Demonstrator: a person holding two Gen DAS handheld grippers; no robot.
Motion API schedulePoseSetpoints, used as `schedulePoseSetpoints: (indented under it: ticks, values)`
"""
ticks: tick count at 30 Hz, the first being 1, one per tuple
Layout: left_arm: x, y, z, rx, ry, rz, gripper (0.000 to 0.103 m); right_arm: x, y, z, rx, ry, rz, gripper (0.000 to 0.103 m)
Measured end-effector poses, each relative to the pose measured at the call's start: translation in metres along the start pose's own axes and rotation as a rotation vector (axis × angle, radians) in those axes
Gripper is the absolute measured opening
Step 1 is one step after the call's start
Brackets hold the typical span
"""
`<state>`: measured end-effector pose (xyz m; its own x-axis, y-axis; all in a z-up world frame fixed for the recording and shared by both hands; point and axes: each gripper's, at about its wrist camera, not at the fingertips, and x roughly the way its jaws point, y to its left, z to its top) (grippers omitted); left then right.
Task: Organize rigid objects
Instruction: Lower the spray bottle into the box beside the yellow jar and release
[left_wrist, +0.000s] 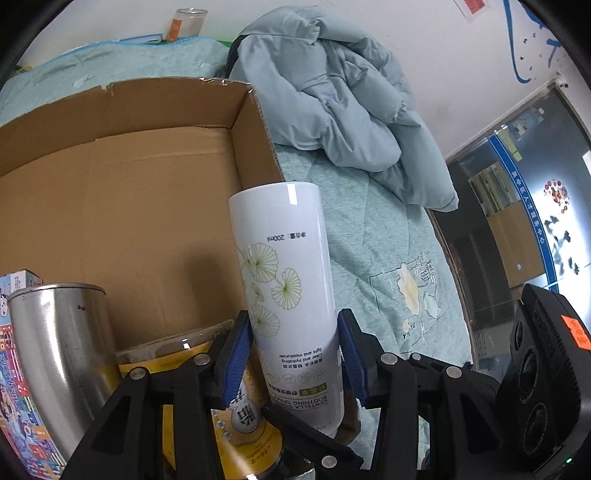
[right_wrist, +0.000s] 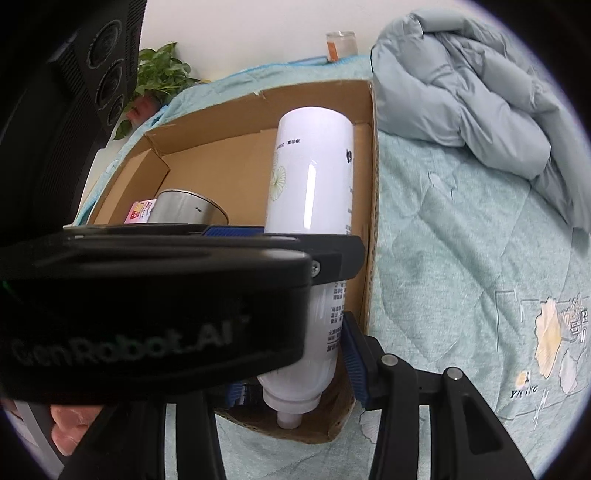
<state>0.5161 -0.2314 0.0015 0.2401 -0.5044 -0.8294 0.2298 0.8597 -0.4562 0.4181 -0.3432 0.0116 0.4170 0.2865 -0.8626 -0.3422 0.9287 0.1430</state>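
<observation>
Tall white glossy spray bottle (left_wrist: 284, 280), rigid, light and slippery, is hanging nozzle-down over the brown cardboard box (left_wrist: 147, 206), with left gripper (left_wrist: 291, 365) fingers pinching its lower body and right gripper (right_wrist: 295, 373) fingers closing around its shoulder.

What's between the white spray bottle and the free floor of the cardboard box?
Nothing visible blocks it. The white spray bottle, clamped by the left gripper and the right gripper, hangs over the cardboard box by its right wall. The steel can and yellow tin sit to its left; bare floor lies beyond.
</observation>
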Motion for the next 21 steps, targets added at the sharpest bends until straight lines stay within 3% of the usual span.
schedulePoseSetpoints:
  ticks: [5, 8, 11, 13, 16, 18, 21]
  values:
    - [-0.007, -0.003, -0.003, 0.015, 0.025, 0.026, 0.045, -0.001, -0.007, -0.001, 0.048, 0.008, -0.008, 0.044]
    - [-0.032, -0.005, -0.012, 0.042, -0.018, 0.056, 0.046, -0.005, -0.011, -0.006, 0.097, 0.035, 0.024, 0.045]
    - [-0.076, -0.006, -0.031, 0.079, -0.101, 0.085, 0.052, -0.025, 0.002, -0.017, 0.063, 0.030, -0.026, 0.050]
    - [-0.120, -0.003, -0.054, 0.085, -0.190, 0.135, 0.072, -0.039, 0.014, -0.023, 0.036, 0.032, -0.036, 0.058]
    - [-0.182, 0.014, -0.097, 0.056, -0.300, 0.232, 0.090, -0.065, 0.037, -0.037, 0.001, 0.070, -0.036, 0.061]
    - [-0.225, 0.029, -0.132, 0.057, -0.381, 0.302, 0.095, -0.083, 0.053, -0.050, -0.029, 0.123, -0.013, 0.062]
    - [-0.277, 0.052, -0.180, 0.026, -0.438, 0.450, 0.095, -0.111, 0.074, -0.075, -0.004, 0.156, 0.055, 0.064]
